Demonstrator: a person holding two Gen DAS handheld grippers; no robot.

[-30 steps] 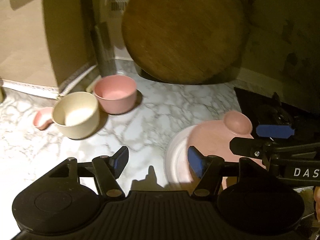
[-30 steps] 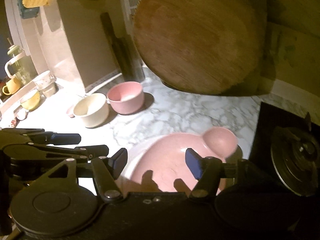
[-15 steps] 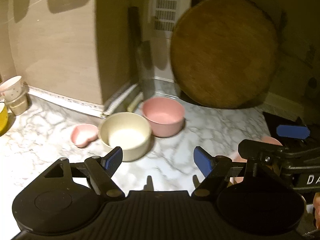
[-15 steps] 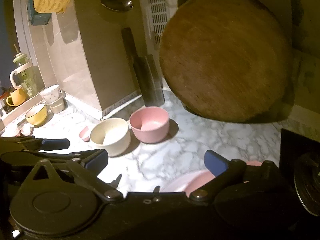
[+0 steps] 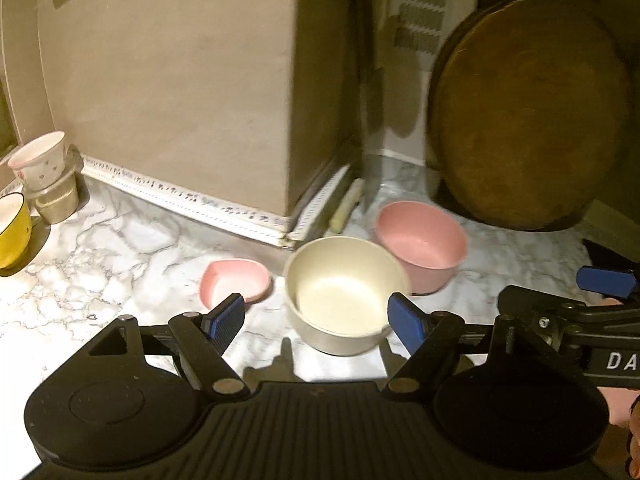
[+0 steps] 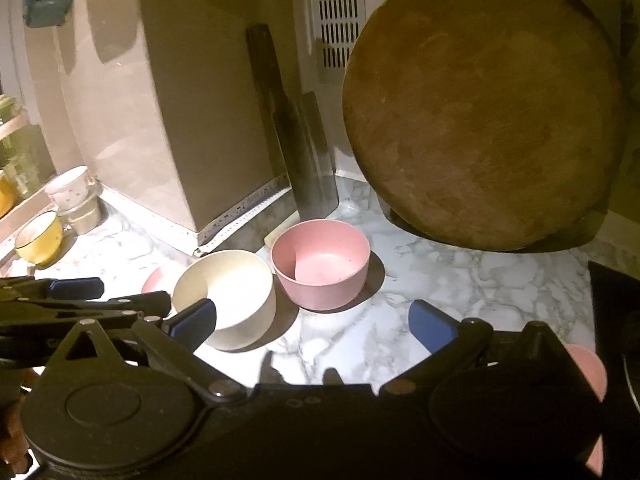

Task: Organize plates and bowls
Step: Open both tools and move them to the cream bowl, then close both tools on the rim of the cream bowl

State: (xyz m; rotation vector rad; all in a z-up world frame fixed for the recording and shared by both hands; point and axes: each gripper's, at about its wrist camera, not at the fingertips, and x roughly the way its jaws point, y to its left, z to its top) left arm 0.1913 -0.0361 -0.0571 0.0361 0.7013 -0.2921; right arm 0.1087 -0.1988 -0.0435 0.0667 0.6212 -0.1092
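both grippers tilt down over the desk [image 5: 120, 256], side by side. the left gripper [image 5: 316, 320] has jaws apart and empty just before the cream bowl [image 5: 344, 292]; right gripper [image 6: 312, 320] jaws gape wide, empty. the pink bowl [image 6: 320, 264] touches the cream bowl's far side.

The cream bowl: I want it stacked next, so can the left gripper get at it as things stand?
Probably yes. The left gripper is open and the cream bowl sits right ahead between its fingers, with nothing in the path. The pink bowl stands close behind it and the small pink dish beside.
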